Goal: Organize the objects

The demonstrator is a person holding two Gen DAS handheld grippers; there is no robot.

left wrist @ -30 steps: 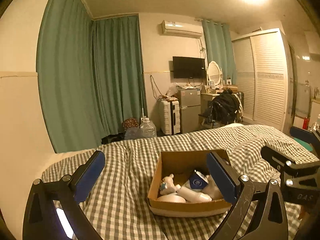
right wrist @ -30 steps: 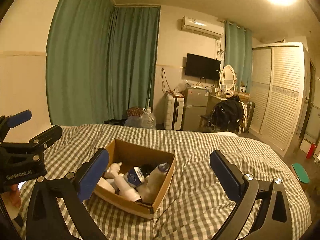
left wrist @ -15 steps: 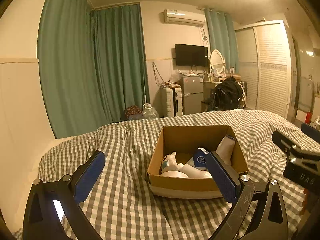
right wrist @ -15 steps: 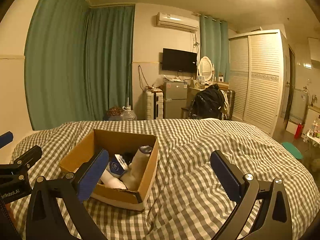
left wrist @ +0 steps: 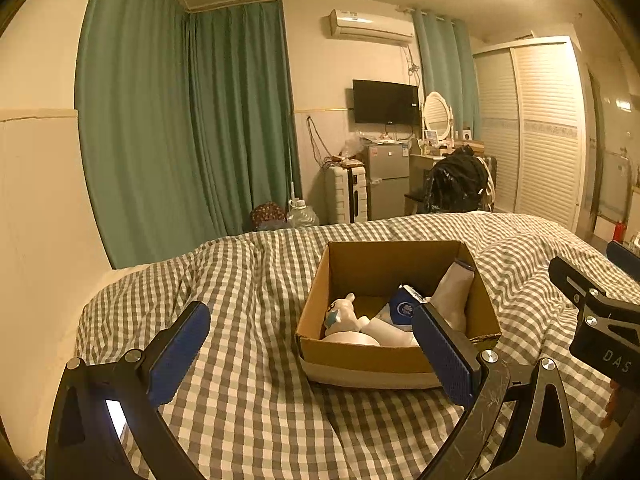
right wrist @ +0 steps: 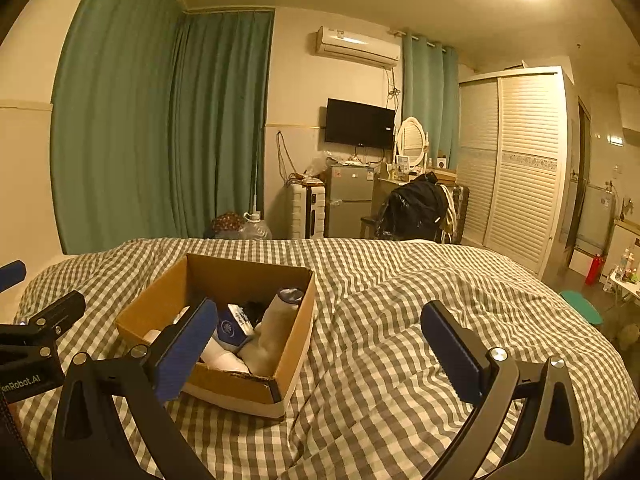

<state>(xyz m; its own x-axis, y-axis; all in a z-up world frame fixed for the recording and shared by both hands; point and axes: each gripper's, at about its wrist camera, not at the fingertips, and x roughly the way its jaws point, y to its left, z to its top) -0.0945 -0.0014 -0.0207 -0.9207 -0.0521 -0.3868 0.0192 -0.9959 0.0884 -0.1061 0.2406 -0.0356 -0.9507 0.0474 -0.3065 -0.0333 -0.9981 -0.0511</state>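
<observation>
Now the cardboard box (left wrist: 394, 356) sits larger and lower-centre in the left wrist view than a second ago, so both grippers have closed in on it. The left gripper (left wrist: 320, 354) and right gripper (right wrist: 320, 350) hang spread wide, holding nothing. The toy figure (left wrist: 344, 314), tubes and bottles lie inside the box on the checked duvet (right wrist: 400, 320), which fits sorting about to start or just finished.

Cardboard box (left wrist: 362, 354) on bed (left wrist: 248, 400); inside: figurine (left wrist: 340, 314) left, bottle (left wrist: 454, 294) right; fridge (left wrist: 386, 180) behind bed
</observation>
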